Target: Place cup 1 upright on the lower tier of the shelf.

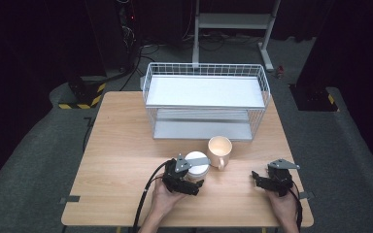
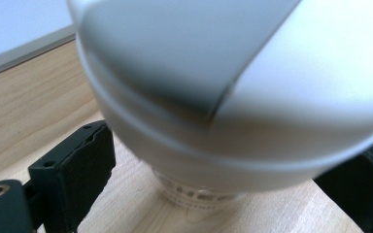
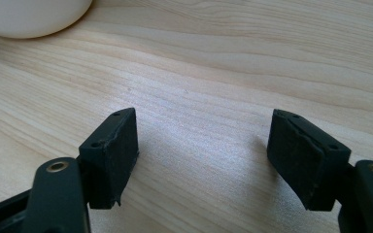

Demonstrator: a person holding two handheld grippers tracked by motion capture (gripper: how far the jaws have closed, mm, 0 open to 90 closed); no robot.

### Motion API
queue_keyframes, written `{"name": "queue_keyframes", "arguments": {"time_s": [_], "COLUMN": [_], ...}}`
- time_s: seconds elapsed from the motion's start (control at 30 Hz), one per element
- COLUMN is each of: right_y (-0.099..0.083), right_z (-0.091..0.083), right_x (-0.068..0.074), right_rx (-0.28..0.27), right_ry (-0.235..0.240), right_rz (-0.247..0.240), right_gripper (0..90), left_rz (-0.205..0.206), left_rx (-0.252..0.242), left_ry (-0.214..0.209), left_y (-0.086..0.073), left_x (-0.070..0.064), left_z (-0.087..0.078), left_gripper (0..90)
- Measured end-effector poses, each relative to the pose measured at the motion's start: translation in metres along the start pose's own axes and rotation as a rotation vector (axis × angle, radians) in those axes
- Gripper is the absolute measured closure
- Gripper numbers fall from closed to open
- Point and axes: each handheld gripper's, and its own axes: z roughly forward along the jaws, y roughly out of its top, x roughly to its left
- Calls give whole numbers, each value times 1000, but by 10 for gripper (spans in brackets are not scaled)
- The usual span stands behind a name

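Observation:
A white jar [image 1: 197,164] with a wide white lid stands on the wooden table [image 1: 126,145], just left of a cream mug [image 1: 219,147]. My left gripper [image 1: 196,183] is open, its jaws wide apart on either side of the jar [image 2: 233,87]. In the left gripper view [image 2: 213,160] the lid overhangs both pads and the jar's narrower base rests on the wood. My right gripper [image 1: 258,179] lies open near the table's right front, with bare wood between its jaws [image 3: 204,145]. The mug's cream base [image 3: 29,17] shows at the far left of the right gripper view.
A white wire rack [image 1: 204,99] with two shelves stands at the back of the table, just behind the mug. A cable [image 1: 145,194] trails from the left gripper over the front edge. Dark floor surrounds the table.

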Motion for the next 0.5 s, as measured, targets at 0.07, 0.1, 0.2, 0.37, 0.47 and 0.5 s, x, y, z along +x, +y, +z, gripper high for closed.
{"name": "queue_keyframes", "arguments": {"time_s": [0.07, 0.1, 0.2, 0.37, 0.47, 0.5], "right_y": [0, 0, 0, 0, 0, 0], "right_z": [0, 0, 0, 0, 0, 0], "right_x": [0, 0, 0, 0, 0, 0], "right_rx": [0, 0, 0, 0, -1, -1], "right_ry": [0, 0, 0, 0, 0, 0], "right_rz": [0, 0, -1, 0, 1, 1], "right_gripper": [271, 271, 271, 271, 271, 271], "left_rz": [-4, -7, -13, -16, -17, -15], "left_rx": [-7, -8, -5, -8, -13, -16], "left_ry": [-3, -3, -6, -9, 0, 2], "left_y": [1, 1, 1, 2, 3, 3], "left_x": [0, 0, 1, 1, 1, 1], "left_z": [1, 2, 5, 9, 12, 12], "left_gripper": [60, 60, 62, 81, 101, 110]}}
